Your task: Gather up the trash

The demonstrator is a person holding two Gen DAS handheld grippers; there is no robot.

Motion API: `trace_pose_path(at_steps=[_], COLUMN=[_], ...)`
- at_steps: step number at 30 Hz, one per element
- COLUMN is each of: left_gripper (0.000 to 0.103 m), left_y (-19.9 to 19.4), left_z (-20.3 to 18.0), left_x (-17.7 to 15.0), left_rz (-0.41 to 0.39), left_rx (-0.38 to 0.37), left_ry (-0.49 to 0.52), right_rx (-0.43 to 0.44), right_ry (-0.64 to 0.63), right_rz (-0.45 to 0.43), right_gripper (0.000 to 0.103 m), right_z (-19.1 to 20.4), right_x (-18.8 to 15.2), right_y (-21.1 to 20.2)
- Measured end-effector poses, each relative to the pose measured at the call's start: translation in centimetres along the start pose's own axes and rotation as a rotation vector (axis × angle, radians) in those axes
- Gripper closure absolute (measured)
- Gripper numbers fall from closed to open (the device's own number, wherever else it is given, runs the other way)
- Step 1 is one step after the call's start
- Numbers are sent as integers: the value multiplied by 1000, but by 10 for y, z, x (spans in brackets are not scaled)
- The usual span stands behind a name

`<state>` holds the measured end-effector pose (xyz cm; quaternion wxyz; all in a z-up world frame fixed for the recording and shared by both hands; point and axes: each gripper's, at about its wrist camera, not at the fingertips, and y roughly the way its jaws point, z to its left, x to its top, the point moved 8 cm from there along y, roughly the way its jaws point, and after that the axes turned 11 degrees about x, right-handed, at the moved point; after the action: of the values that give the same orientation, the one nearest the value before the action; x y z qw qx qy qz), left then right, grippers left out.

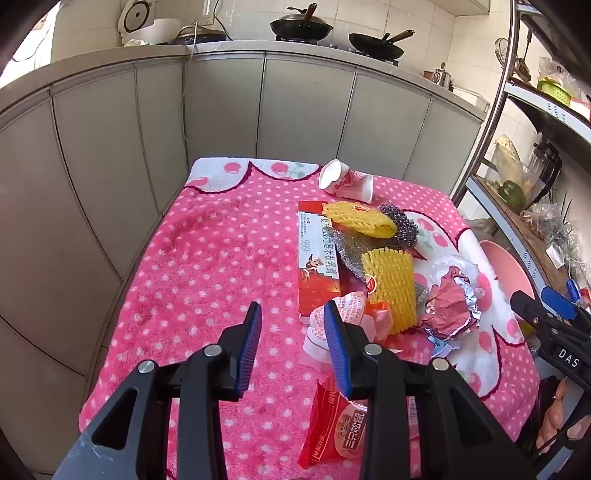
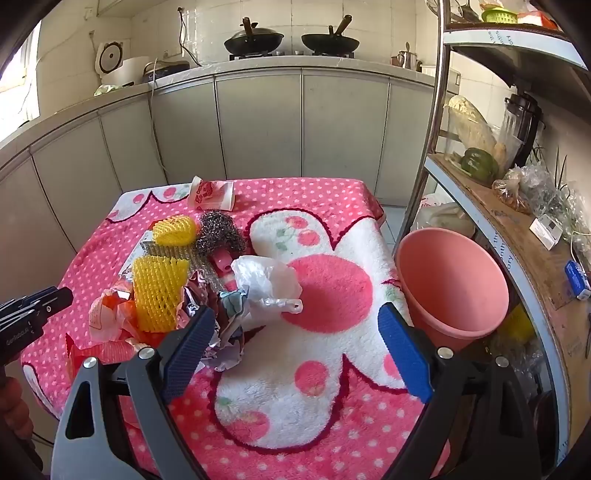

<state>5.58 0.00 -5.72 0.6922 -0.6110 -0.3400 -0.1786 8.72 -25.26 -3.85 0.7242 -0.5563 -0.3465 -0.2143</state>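
Note:
A pile of trash lies on the pink dotted tablecloth (image 1: pixel 207 266): a red and white carton (image 1: pixel 314 258), two yellow foam nets (image 1: pixel 391 284) (image 1: pixel 354 219), a steel scourer (image 2: pixel 219 232), crumpled foil (image 1: pixel 450 306), a white plastic bag (image 2: pixel 266 280), a crushed paper cup (image 1: pixel 345 181) and a red wrapper (image 1: pixel 332 424). My left gripper (image 1: pixel 293 343) is open and empty just left of the pile. My right gripper (image 2: pixel 295 350) is wide open and empty over the cloth, right of the pile. A pink bucket (image 2: pixel 452 284) stands beside the table's right edge.
Grey kitchen cabinets (image 1: pixel 221 110) with woks (image 1: pixel 301 26) run behind the table. A metal shelf rack (image 2: pixel 517 206) with jars, bags and vegetables stands to the right, close behind the bucket.

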Motion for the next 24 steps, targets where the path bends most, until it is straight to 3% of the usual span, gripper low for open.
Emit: trace_pose_path(at_steps=[24], left_gripper=[69], left_y=[-8], left_z=[-1], left_x=[5], left_rz=[-6], left_rx=[-14], left_ry=[-2], right_rx=[8], right_ry=[1], right_rz=[-12], right_gripper=[13], right_z=[1], right_x=[3], right_y=[-3])
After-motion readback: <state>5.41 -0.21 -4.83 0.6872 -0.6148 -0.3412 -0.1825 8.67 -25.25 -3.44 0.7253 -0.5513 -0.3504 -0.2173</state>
